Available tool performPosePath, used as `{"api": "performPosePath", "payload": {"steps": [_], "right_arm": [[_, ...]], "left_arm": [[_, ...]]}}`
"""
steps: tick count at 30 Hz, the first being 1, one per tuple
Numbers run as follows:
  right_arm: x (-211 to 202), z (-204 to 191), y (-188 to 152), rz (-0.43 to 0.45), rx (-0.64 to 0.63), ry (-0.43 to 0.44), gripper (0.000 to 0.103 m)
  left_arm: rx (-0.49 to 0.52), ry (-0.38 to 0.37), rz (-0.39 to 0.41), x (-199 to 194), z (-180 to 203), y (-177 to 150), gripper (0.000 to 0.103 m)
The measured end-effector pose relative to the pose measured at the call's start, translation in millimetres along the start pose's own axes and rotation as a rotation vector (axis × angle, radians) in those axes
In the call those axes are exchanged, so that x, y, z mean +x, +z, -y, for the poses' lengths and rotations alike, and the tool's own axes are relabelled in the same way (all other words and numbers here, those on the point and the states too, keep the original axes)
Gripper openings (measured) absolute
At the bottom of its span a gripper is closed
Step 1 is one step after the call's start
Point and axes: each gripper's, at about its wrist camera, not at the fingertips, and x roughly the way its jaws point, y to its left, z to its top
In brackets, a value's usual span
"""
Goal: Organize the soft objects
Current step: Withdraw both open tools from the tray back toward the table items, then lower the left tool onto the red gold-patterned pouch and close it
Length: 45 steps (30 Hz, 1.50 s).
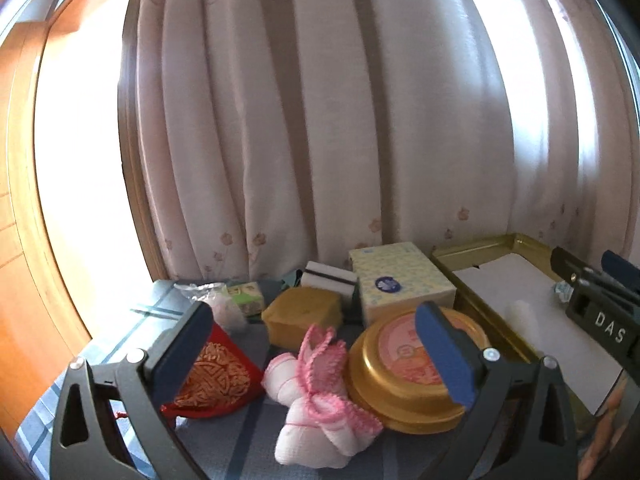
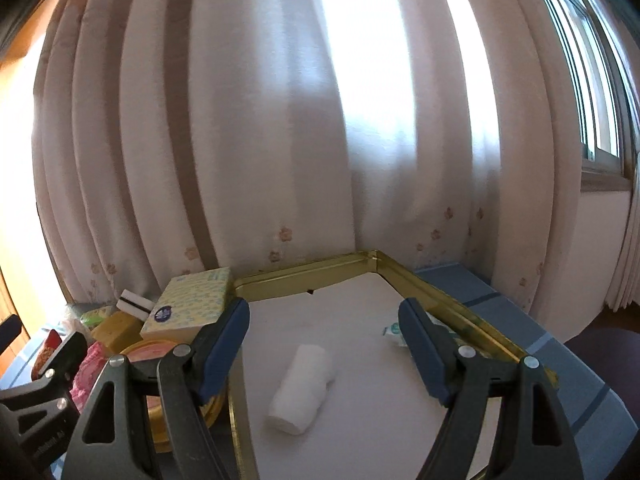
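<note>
My left gripper [image 1: 320, 344] is open and empty above a pink-and-white knotted cloth [image 1: 316, 396] on the blue tablecloth. A red and gold pouch [image 1: 216, 376] lies by its left finger, a yellow sponge [image 1: 304, 314] behind. My right gripper [image 2: 324, 344] is open and empty over the gold tray [image 2: 452, 292] with a white liner. A rolled white cloth [image 2: 302, 386] lies in the tray between the fingers, also seen in the left wrist view [image 1: 524, 316]. A small teal-and-white packet [image 2: 394, 330] lies by the right finger.
A round gold tin [image 1: 404, 372] sits right of the pink cloth. A tissue box [image 1: 400, 280], white sponges [image 1: 328, 276], a green packet [image 1: 248, 296] and a clear bag [image 1: 224, 304] stand at the back. Curtains hang close behind the table.
</note>
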Motion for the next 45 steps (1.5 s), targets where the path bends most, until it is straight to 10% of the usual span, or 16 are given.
{"api": "performPosePath", "payload": {"steps": [25, 45], "right_arm": [[-4, -42, -6, -0.007, -0.057, -0.005, 0.084], [-28, -102, -20, 0.008, -0.104, 0.179, 0.084]], "left_arm": [[-0.100, -0.018, -0.037, -9, -33, -6, 0.102], [-0.242, 0.125, -0.240, 5, -159, -33, 0.102]]}}
